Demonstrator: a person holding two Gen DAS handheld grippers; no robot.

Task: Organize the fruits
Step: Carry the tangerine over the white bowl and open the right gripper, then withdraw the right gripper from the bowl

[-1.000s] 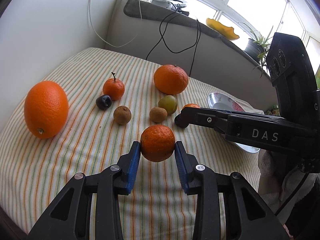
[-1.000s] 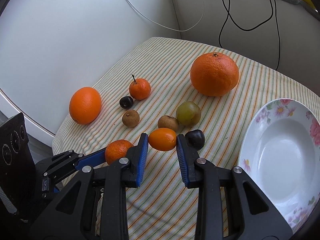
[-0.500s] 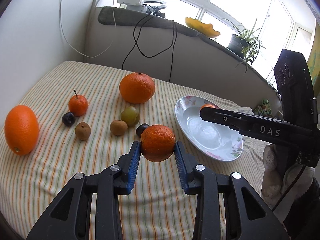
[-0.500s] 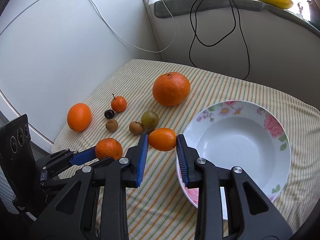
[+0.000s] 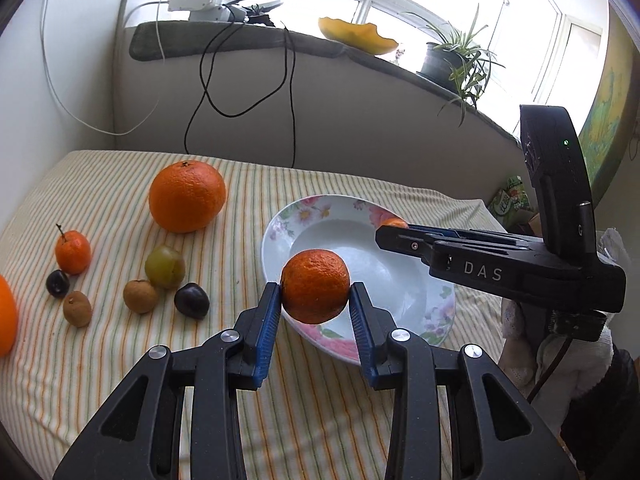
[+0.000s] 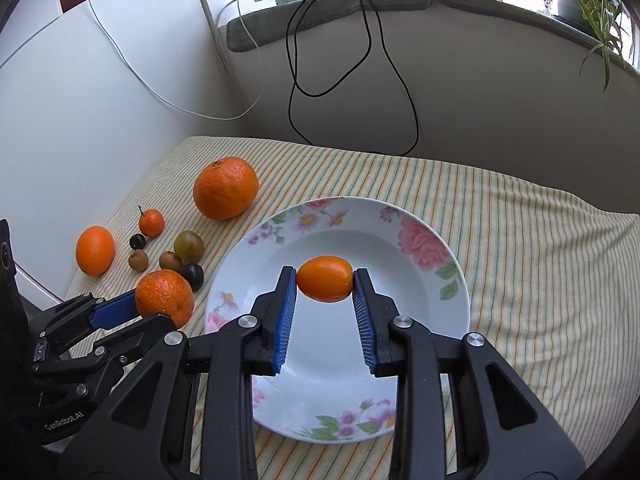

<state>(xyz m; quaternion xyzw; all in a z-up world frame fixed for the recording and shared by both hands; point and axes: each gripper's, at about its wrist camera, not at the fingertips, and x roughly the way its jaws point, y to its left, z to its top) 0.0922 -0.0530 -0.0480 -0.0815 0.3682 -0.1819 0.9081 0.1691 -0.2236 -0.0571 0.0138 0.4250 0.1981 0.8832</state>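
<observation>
— Two fruits have just travelled right, off the striped cloth (image 6: 520, 240). The left gripper (image 5: 315, 300) clamps a mandarin (image 5: 315, 285) at the floral bowl's (image 6: 436, 248) near-left rim; the right gripper (image 6: 325, 285) grips a kumquat (image 6: 325, 283) above its middle.

— Anything in the bowl?

— Nothing yet. Both look ready to drop. Seven fruits wait on the left.

— What sits on the grey window ledge (image 5: 240, 42) at twelve o'clock?
— A white power strip (image 5: 194, 0), black cables (image 5: 208, 92) hanging, a yellow wavy dish (image 5: 358, 36); a green spider plant (image 5: 456, 56) at two.
</observation>
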